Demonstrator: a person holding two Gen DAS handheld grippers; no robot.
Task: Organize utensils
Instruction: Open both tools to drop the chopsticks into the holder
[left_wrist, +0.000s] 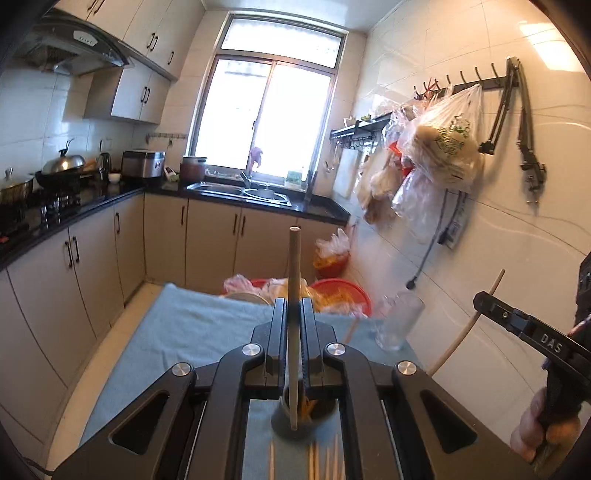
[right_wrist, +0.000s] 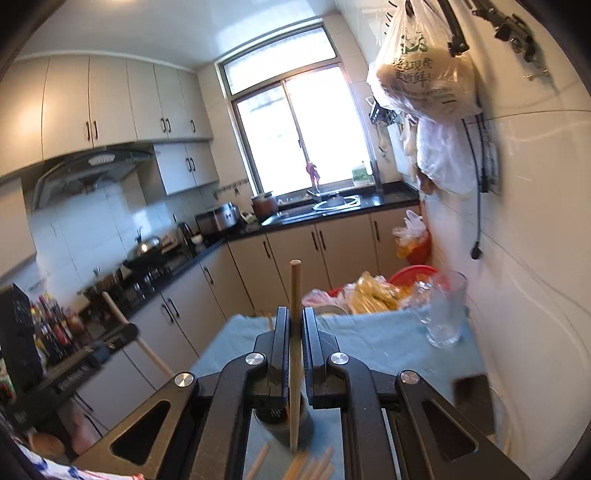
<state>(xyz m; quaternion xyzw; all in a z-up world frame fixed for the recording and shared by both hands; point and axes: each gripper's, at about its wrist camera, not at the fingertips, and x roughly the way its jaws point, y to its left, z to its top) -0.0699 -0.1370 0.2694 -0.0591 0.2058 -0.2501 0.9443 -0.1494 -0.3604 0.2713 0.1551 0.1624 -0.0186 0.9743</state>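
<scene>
**Both grippers clamped on chopsticks above the holder**

Left wrist view: the left gripper (left_wrist: 294, 317) has its jaws closed on a wooden chopstick (left_wrist: 294, 295) that stands upright between them, its lower end over a dark round holder (left_wrist: 295, 413) on the blue-cloth surface (left_wrist: 192, 332). More loose chopsticks (left_wrist: 317, 461) lie on the cloth just in front of the holder. A clear glass (left_wrist: 397, 321) stands near the surface's far right edge. At right, the right gripper (left_wrist: 480, 301) pinches a pale chopstick (left_wrist: 463, 328), tilted.

Right wrist view: the right gripper (right_wrist: 295, 325) is clamped on an upright chopstick (right_wrist: 294, 317) whose lower end hangs over the holder (right_wrist: 284, 421). Loose chopsticks (right_wrist: 314, 465) lie below. The glass (right_wrist: 445, 310) stands at right. The left gripper (right_wrist: 127, 330), at left, grips its tilted chopstick (right_wrist: 147, 350).
</scene>
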